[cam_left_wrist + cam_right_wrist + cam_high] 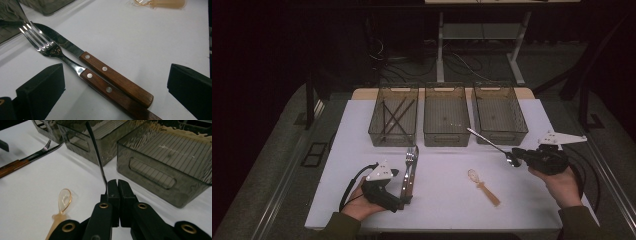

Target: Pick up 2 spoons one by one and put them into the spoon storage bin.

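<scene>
Nearest the person, the left gripper (404, 199) sits with its jaws spread wide on either side of the wooden handles of a fork (62, 60) and a serrated knife (100, 66), which lie side by side and touching; the handle ends are cut off at the edge of the left gripper view. Right of the fork lies a clear plastic spoon (483, 186) with an amber handle. Farther right, the right gripper (513, 158) is clamped on a thin, dark metal utensil (96, 152), lifted and slanting toward the three tinted bins (446, 120) behind the fork. Its gripped end is hidden between the pads.
</scene>
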Tool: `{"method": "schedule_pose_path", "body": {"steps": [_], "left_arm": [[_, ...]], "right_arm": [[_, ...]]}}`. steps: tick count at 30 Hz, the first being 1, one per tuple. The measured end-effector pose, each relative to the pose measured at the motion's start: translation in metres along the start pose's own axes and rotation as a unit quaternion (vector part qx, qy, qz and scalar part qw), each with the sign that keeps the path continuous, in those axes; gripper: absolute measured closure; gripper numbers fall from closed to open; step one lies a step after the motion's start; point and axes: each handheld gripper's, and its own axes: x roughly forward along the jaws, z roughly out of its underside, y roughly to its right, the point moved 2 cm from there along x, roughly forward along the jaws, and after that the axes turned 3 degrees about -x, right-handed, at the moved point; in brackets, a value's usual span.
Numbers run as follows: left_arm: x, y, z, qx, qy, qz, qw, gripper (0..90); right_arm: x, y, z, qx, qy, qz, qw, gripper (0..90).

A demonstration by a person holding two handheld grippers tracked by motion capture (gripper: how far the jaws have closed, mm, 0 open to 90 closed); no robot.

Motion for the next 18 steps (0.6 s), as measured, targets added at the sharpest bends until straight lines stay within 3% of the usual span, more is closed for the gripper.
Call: {"method": "schedule_pose_path", "body": {"steps": [11,18], "left_arm": [[0.000,0.000,0.000,-0.004,0.002,0.003,1.0000,0.2],[0.000,0.001,0.000,0.000,0.002,0.003,1.0000,0.2]], "right_arm": [[0.024,0.000,-0.022,0.009,0.001,0.010,0.9999,89.1],[0.040,-0.005,-0.037,0.002,0.001,0.021,0.9998,89.1]]}}
